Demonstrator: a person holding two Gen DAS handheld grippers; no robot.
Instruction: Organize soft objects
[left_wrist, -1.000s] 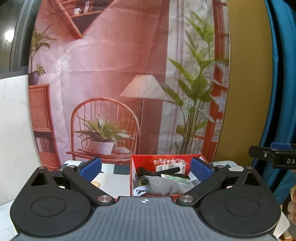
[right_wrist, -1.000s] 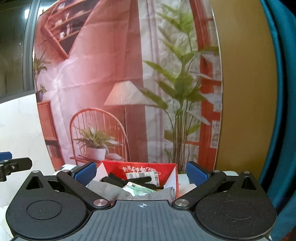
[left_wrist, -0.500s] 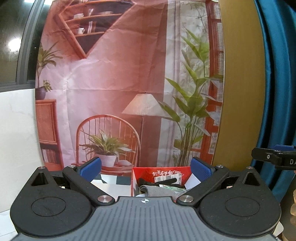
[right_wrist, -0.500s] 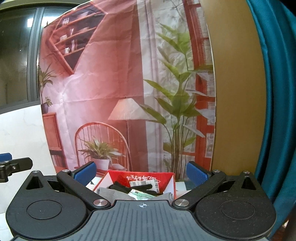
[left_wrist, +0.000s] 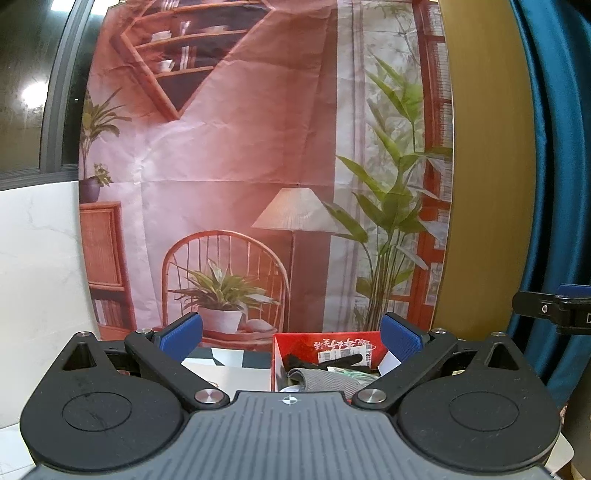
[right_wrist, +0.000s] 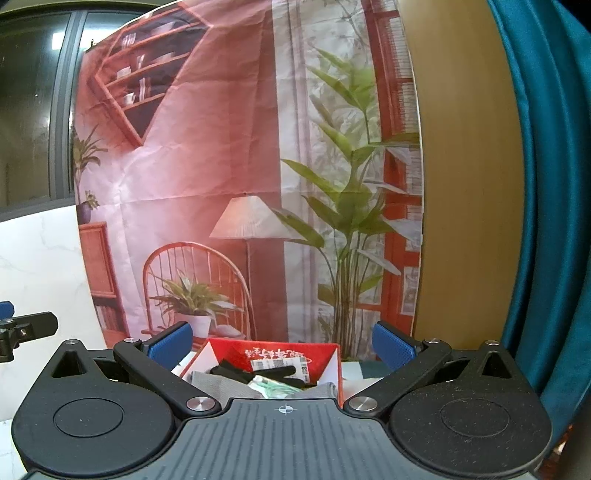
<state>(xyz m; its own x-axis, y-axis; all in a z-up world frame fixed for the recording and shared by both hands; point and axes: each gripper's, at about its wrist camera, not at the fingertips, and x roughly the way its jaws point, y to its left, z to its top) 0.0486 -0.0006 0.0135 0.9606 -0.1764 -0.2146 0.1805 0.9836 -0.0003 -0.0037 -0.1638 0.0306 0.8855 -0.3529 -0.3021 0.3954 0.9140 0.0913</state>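
A red cardboard box (left_wrist: 328, 343) (right_wrist: 273, 350) stands on the table, low in both wrist views. Inside it lie a grey cloth (left_wrist: 325, 380) (right_wrist: 221, 387), a black soft item (left_wrist: 314, 361) (right_wrist: 236, 371) and a green-and-white piece (right_wrist: 275, 387). My left gripper (left_wrist: 291, 332) is open and empty, raised and held back from the box. My right gripper (right_wrist: 280, 343) is likewise open with nothing between its blue pads, above and short of the box. The right gripper's tip (left_wrist: 554, 308) shows at the left view's right edge.
A printed backdrop (left_wrist: 258, 166) of a chair, lamp and plants hangs right behind the box. A teal curtain (right_wrist: 546, 184) hangs at the right, a white marble wall (left_wrist: 37, 277) at the left. White paper and a checkered table cover (left_wrist: 229, 363) lie left of the box.
Both grippers have tilted upward and pulled back, so the box sits lower and smaller in each view and more backdrop shows. Both stayed open.
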